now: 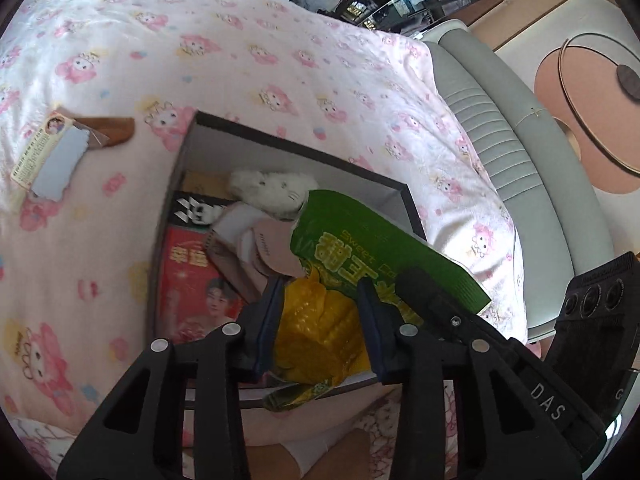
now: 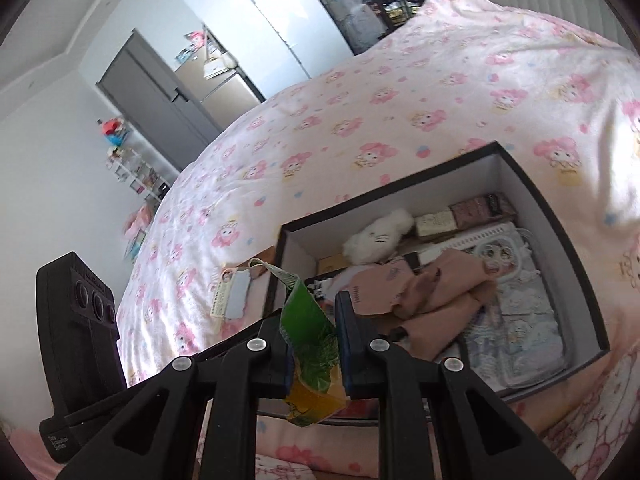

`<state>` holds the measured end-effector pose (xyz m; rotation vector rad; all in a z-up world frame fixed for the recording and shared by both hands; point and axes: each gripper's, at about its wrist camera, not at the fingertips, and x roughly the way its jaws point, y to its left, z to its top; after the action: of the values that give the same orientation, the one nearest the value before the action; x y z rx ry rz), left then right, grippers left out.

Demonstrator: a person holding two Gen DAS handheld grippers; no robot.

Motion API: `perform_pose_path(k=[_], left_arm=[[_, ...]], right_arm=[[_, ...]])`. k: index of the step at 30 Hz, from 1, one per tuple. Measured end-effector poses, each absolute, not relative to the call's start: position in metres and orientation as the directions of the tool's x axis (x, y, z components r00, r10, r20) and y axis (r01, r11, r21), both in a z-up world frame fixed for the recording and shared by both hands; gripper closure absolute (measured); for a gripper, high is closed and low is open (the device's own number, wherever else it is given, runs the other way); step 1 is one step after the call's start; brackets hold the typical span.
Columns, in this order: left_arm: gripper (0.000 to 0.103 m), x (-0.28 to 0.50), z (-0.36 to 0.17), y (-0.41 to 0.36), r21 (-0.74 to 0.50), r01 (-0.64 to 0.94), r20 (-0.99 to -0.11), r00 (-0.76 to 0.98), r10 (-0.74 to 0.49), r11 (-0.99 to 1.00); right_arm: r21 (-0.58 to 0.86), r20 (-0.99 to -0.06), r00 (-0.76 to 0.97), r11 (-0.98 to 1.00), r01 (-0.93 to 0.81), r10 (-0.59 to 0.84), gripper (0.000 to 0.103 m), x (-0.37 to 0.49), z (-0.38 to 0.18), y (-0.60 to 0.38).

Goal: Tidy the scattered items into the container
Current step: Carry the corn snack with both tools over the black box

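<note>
Both grippers have hold of the same sweet-corn packet (image 1: pixel 352 264), a green and yellow vacuum bag with the cob showing through. The left gripper (image 1: pixel 320 320) has its fingers drawn in to about the cob's width, pressing the yellow bulge from either side. The right gripper (image 2: pixel 312 344) is narrowed further, pinching the thin green end of the bag, whose torn top flap sticks up past the fingertips.

The packet hangs over the near rim of the black-walled box (image 2: pixel 560 216), not yet down inside. My worry is that slick film: if one gripper lets go first, the heavy cob could swing or slide out of the other pinch and drop onto the pink cartoon-print bedspread (image 1: pixel 280 60) rather than into the box. It might also catch the rim and tip the box on the soft bedding.

Inside already are a white plush cat (image 2: pixel 376 236), folded pink socks (image 2: pixel 440 292), a red magazine (image 1: pixel 192 280) and other bits. One carded wooden comb (image 1: pixel 72 148) lies out on the spread beside the box's far corner, waiting to be tidied.
</note>
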<state>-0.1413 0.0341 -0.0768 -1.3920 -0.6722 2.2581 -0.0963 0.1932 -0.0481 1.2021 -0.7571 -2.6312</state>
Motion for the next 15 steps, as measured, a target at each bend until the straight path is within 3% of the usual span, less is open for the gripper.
perform_pose_path(k=[4,11,15], left_arm=[[0.067,-0.144,-0.088,0.073,-0.610,-0.085,-0.713,-0.374,0.592,-0.788],[0.065,-0.140,-0.108,0.109,-0.513,-0.053,-0.802,-0.326,0.500,-0.857],[0.060,-0.132,-0.112,0.105,-0.508,-0.019,-0.809,-0.334,0.484,-0.861]], right_arm=[[0.516,-0.674,-0.675,-0.845,-0.142,-0.299,0.088,-0.092,-0.056,0.233],[0.480,-0.747,-0.629,-0.829,-0.287,-0.215,0.085,-0.091,-0.093,0.275],[0.467,-0.750,-0.624,-0.842,-0.269,-0.217,0.085,-0.091,-0.094,0.280]])
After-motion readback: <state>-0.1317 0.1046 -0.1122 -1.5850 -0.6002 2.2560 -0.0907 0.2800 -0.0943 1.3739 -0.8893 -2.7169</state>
